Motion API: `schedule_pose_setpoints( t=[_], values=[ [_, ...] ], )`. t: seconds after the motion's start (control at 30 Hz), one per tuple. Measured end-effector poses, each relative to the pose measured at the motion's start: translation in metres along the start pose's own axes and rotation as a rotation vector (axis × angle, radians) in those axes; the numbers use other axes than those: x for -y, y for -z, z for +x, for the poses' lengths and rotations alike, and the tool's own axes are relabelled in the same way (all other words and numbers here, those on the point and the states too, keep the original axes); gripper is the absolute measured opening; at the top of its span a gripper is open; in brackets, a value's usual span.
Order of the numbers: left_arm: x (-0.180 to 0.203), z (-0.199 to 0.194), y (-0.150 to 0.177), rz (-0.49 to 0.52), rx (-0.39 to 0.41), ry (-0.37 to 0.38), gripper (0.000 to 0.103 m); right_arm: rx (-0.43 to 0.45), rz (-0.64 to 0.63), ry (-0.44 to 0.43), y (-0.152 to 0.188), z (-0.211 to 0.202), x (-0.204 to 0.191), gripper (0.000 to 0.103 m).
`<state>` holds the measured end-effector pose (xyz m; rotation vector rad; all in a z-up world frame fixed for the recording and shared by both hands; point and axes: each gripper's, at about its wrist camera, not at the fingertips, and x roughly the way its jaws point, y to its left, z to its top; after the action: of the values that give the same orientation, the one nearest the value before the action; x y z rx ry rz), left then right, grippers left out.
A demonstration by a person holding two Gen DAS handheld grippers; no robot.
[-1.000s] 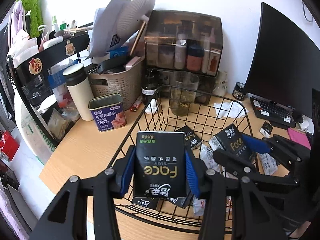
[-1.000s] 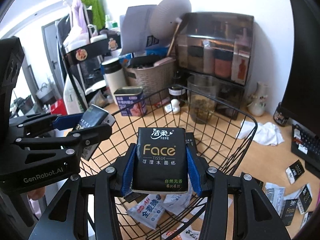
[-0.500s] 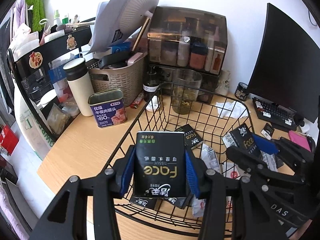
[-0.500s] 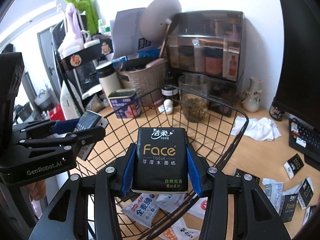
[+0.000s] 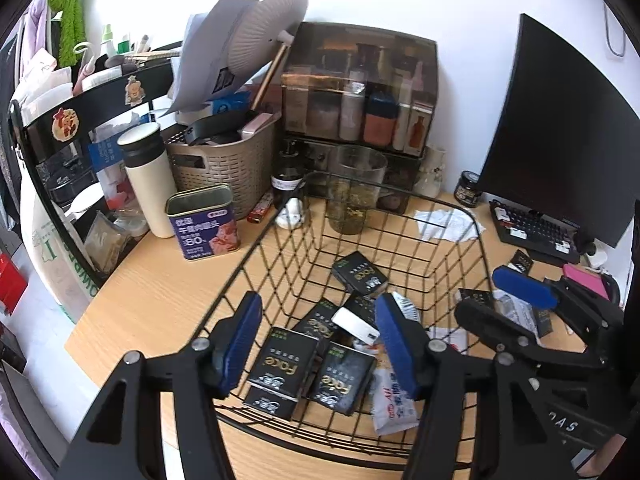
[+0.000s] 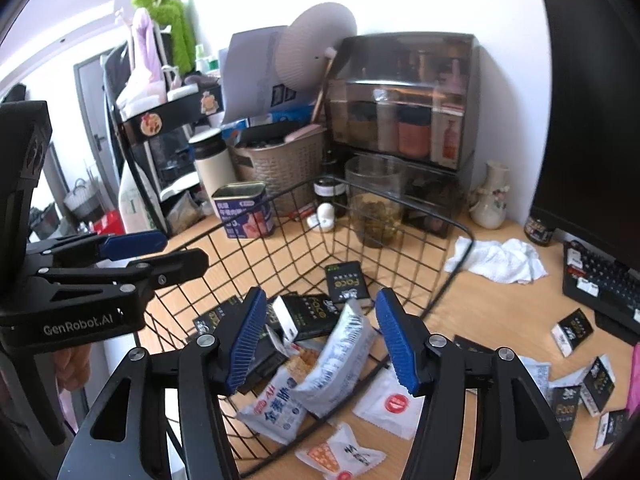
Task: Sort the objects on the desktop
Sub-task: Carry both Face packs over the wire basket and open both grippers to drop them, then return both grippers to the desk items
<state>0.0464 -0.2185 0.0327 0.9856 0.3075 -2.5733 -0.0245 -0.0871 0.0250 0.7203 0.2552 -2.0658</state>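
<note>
While both jaws stand released over the wire basket (image 5: 478, 236), left gripper (image 5: 318, 340) and right gripper (image 6: 320, 338) hold nothing. Black Face tissue packs (image 5: 276, 368) lie inside. Loose packs (image 6: 572, 332) beyond the basket risk being scattered or knocked toward the keyboard (image 6: 600, 280).

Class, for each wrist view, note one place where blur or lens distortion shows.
Left wrist view: the black curved monitor bows at the fisheye edge, and the black wire basket rim smears. Right wrist view: the black tissue pack inside the basket is motion-blurred.
</note>
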Motion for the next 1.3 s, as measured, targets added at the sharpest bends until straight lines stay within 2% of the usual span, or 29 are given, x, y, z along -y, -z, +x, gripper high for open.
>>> schedule_pose_setpoints(
  t=[0.13,0.27,0.43,0.6,0.77,0.9,1.1,1.3],
  values=[
    [0.019,-0.004,0.002,0.039,0.002,0.017,0.065,0.009,0.014,0.03,0.011,-0.022,0.018,0.057],
    [0.043,-0.01,0.004,0.077,0.014,0.049,0.065,0.009,0.041,0.097,0.028,-0.047,0.047,0.057],
    [0.093,-0.018,0.011,0.16,0.015,0.117,0.065,-0.003,0.102,0.178,0.054,-0.078,0.091,0.057],
    [0.156,-0.017,0.028,0.294,-0.009,0.225,0.065,-0.012,0.148,0.258,0.08,-0.107,0.132,0.057],
    [0.211,0.01,0.045,0.389,-0.067,0.271,0.065,-0.04,0.209,0.33,0.104,-0.124,0.175,0.057],
    [0.239,0.04,0.052,0.406,-0.129,0.281,0.065,-0.071,0.245,0.362,0.123,-0.127,0.204,0.057],
    [0.266,0.078,0.053,0.432,-0.176,0.279,0.065,-0.117,0.31,0.394,0.147,-0.119,0.25,0.057],
    [0.28,0.115,0.053,0.427,-0.235,0.272,0.065,-0.135,0.338,0.41,0.154,-0.108,0.279,0.057]
  ],
)
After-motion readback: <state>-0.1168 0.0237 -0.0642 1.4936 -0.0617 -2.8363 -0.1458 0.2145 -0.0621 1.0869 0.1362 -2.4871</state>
